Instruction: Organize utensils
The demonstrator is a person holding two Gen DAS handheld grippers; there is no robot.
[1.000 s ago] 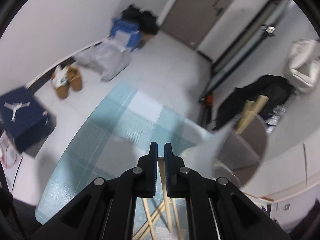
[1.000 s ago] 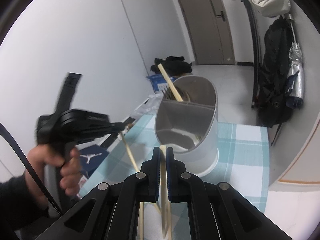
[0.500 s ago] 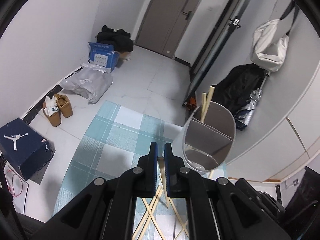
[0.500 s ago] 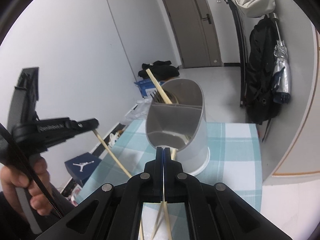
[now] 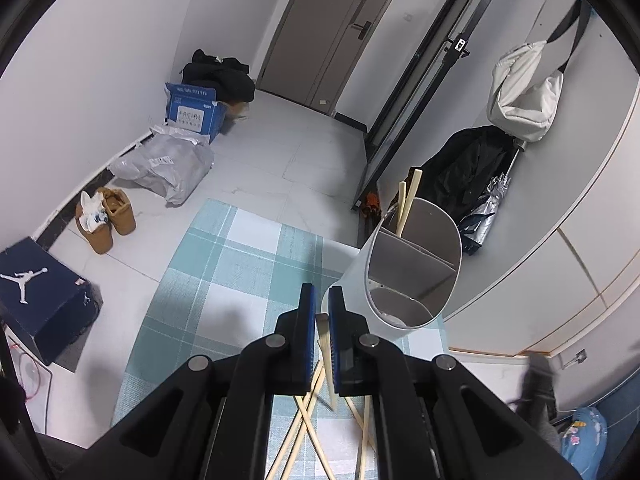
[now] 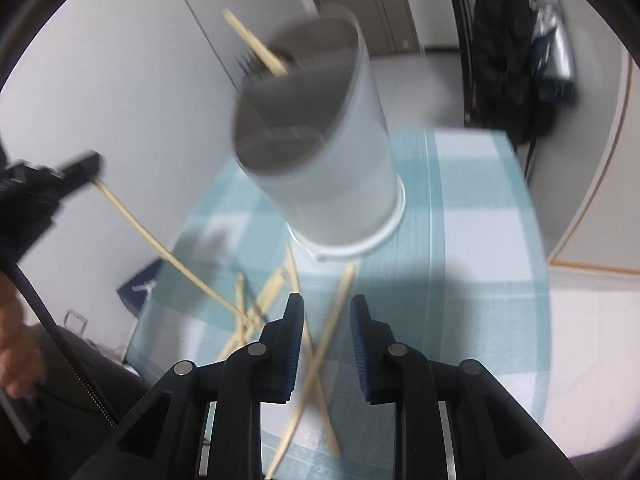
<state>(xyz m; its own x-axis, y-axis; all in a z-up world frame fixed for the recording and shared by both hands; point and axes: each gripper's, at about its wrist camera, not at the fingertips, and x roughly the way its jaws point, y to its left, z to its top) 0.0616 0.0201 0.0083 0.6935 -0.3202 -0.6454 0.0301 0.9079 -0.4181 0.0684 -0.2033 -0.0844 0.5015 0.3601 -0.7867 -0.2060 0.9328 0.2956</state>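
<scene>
My left gripper (image 5: 322, 312) is shut on a pale wooden chopstick (image 5: 325, 352), lifted above the checked cloth (image 5: 224, 264). In the right wrist view that same left gripper (image 6: 86, 164) shows at the left, with the chopstick (image 6: 160, 248) slanting down from it. A grey divided utensil holder (image 5: 400, 280) stands just right of it, with two chopsticks (image 5: 408, 200) in its far compartment. My right gripper (image 6: 327, 304) hangs low in front of the holder (image 6: 320, 160). Its jaws are opening, and nothing is pressed between the pads. Several loose chopsticks (image 6: 272, 292) lie crossed below it.
The loose chopsticks (image 5: 304, 420) lie near the table's front edge. Beyond the table on the floor are a dark shoebox (image 5: 36, 280), tan shoes (image 5: 108, 224), a grey bag (image 5: 168, 164) and a blue box (image 5: 192, 112). A person's hand (image 6: 16, 360) is at the far left.
My right gripper sank towards the table and its jaws parted; the chopstick it pinched is no longer between them. My left gripper stayed shut on its chopstick and rose a little.
</scene>
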